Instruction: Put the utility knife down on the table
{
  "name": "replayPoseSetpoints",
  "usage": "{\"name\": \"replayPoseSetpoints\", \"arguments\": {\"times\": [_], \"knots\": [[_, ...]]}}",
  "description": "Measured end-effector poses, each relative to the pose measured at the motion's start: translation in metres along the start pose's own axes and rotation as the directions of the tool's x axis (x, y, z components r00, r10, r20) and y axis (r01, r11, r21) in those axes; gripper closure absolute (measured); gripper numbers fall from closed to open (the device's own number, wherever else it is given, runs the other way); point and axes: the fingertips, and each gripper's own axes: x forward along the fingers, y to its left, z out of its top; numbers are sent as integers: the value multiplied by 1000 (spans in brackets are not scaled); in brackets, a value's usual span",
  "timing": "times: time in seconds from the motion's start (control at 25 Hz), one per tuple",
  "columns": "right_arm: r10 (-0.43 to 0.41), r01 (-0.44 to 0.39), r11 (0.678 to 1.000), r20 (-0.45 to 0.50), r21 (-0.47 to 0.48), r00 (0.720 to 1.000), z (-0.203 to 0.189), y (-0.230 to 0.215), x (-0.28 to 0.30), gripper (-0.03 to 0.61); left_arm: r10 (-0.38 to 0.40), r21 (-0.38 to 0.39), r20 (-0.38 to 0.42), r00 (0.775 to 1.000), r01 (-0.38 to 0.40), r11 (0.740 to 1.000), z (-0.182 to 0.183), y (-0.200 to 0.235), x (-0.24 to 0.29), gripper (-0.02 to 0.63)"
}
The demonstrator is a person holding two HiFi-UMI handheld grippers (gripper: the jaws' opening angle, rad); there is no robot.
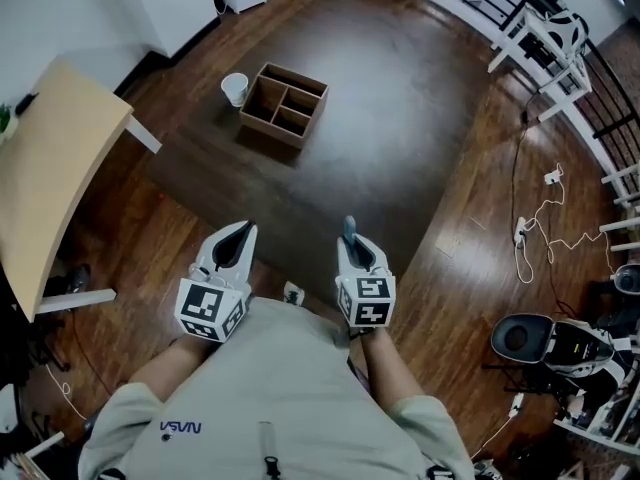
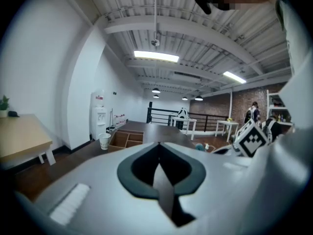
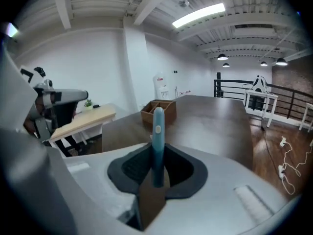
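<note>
A blue utility knife [image 1: 349, 231] sticks out forward from my right gripper [image 1: 353, 245], whose jaws are shut on its handle. In the right gripper view the knife [image 3: 158, 126] stands upright between the dark pads, above the near edge of the dark brown table [image 3: 215, 121]. My left gripper [image 1: 238, 240] hangs beside the right one, a little to its left, with its jaws shut on nothing [image 2: 159, 146]. Both grippers hover close to my body at the near end of the table [image 1: 400, 118].
A wooden box with compartments [image 1: 284, 103] and a white cup [image 1: 235, 89] stand at the table's far left. A light wooden desk [image 1: 50, 168] is at the left. White tables and a black railing [image 1: 540, 28] are far right. Cables [image 1: 545, 223] lie on the floor.
</note>
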Motion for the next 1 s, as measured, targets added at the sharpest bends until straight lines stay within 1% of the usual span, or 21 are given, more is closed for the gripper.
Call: {"name": "replayPoseSetpoints", "arguments": {"times": [0.12, 0.24, 0.32, 0.48, 0.56, 0.84, 1.0], "knots": [[-5, 3, 1000, -104, -23, 995, -25, -18, 27, 503, 7, 4, -26, 1000, -7, 1000, -5, 3, 19, 609], [-1, -7, 999, -191, -40, 982, -46, -27, 50, 503, 17, 14, -66, 998, -16, 1000, -15, 8, 36, 609], [3, -18, 998, -254, -58, 967, -60, -32, 63, 503, 18, 24, -100, 995, -15, 1000, -23, 8, 45, 609], [14, -48, 995, -379, -82, 925, -87, -33, 82, 503, 14, 21, -149, 989, -11, 1000, -34, 8, 51, 609], [12, -54, 994, -404, -94, 915, -92, -34, 87, 503, 9, 21, -160, 987, -6, 1000, -36, 7, 51, 609], [-21, -64, 983, -444, -175, 896, -92, -39, 96, 502, 16, 8, -158, 987, -15, 1000, -36, 10, 49, 609], [-25, -68, 979, -442, -194, 897, -91, -40, 97, 502, 24, -3, -152, 988, -25, 1000, -36, 13, 46, 609]]}}
